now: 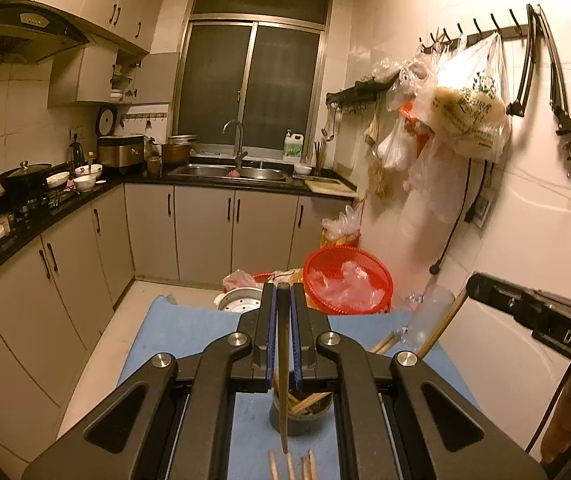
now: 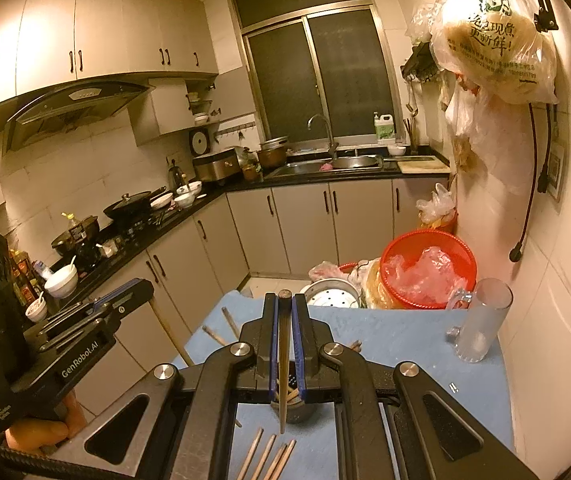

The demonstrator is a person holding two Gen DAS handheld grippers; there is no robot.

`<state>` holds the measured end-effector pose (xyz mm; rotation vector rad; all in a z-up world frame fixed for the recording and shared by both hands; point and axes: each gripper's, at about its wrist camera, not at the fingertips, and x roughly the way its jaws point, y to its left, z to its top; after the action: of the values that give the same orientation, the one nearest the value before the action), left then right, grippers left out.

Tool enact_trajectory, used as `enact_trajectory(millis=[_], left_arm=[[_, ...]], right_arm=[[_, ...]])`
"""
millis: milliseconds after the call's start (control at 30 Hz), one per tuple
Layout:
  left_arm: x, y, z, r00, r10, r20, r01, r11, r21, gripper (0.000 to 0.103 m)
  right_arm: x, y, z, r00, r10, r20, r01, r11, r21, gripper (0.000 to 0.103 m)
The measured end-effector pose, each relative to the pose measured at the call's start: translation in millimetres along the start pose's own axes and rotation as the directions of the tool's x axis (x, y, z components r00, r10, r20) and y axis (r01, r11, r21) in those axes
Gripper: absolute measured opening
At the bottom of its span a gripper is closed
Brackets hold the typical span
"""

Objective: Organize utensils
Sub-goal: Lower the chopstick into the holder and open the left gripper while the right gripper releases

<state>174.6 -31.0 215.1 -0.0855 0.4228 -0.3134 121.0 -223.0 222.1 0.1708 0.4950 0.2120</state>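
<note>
In the left wrist view my left gripper (image 1: 284, 292) is shut on a dark chopstick (image 1: 282, 380) that hangs down between the blue pads. Its tip hovers above the blue mat (image 1: 189, 332), in front of a dark holder cup (image 1: 303, 414) with wooden chopsticks in it. My right gripper (image 2: 284, 298) is likewise shut on a dark chopstick (image 2: 282, 380) above the same holder cup (image 2: 295, 410). Loose wooden chopsticks (image 2: 269, 456) lie on the mat close to the camera. Each gripper shows at the edge of the other's view: the right gripper (image 1: 471, 286), the left gripper (image 2: 141, 286).
A clear glass mug (image 2: 481, 320) stands at the mat's right side near the wall. Two more chopsticks (image 2: 221, 328) lie at the mat's far left. Behind the table sit a red basket (image 2: 429, 272) and a metal steamer tray (image 2: 329, 294). Kitchen counters run along the left.
</note>
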Motion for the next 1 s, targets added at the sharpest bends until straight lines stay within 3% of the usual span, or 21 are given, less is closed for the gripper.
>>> enact_trajectory(millis=[467,1000], left_arm=[[30.2,-2.0,24.7,0.998,-0.008,0.058,0.011,0.999,-0.046,0.006],[74.0,1.7,0.7,0.999,0.011,0.033,-0.009,0.999,-0.051,0.006]], right_arm=[[19.6,2.8,16.9,0.999,-0.012,0.038,0.012,1.000,-0.020,0.007],[56.3,-8.0,3.9,1.000,-0.012,0.019,0.013,0.999,-0.032,0.007]])
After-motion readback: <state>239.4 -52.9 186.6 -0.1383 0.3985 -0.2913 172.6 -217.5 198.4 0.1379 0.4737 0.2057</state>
